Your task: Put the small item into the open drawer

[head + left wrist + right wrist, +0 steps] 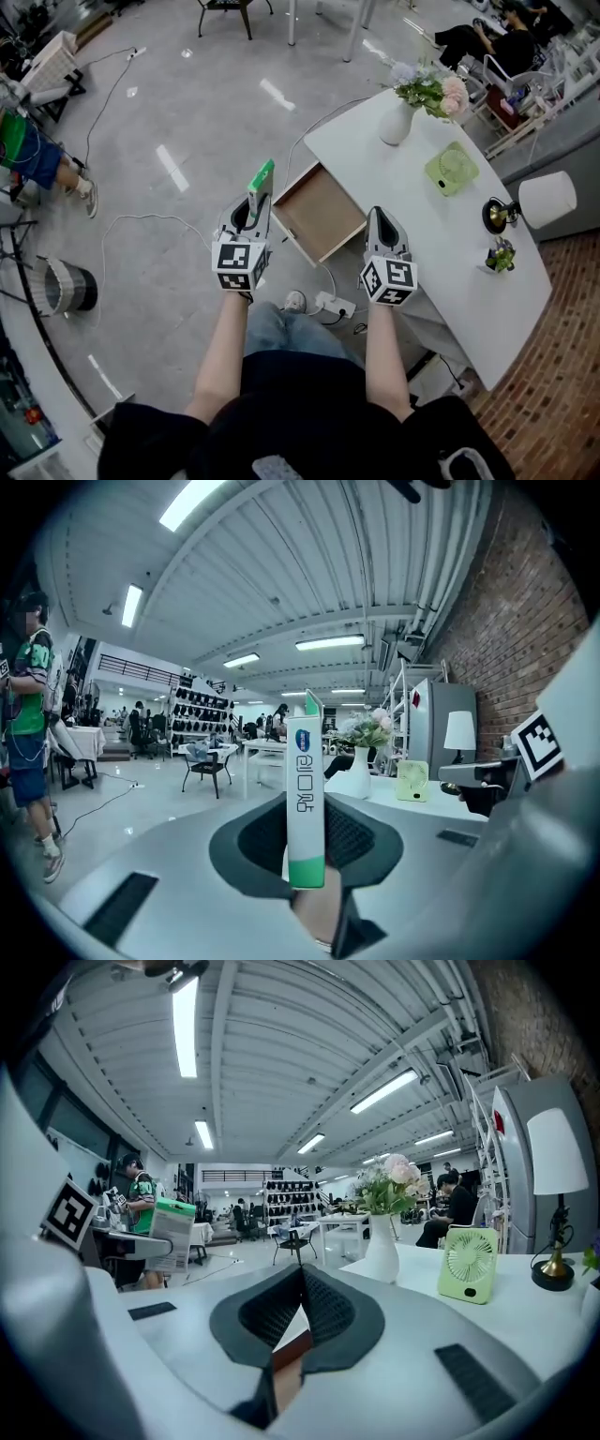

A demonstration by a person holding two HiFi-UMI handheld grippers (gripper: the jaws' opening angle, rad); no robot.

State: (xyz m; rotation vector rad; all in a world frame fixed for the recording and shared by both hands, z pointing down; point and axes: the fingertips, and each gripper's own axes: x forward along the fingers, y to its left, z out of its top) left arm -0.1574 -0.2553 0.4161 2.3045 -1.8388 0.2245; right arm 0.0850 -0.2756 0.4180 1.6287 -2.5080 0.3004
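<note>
"Grey polished floor below, white table [441, 272] on my right. Where's the item?"

"Clamped upright in my left gripper [255, 204]: a green-and-white carton [263, 175], just beside the open drawer [323, 217], not yet over it. My right gripper [379, 221] is empty, jaws together."

"Next?"

"I'd carry it right until it's over the drawer, lower it inside, then release it."
</note>
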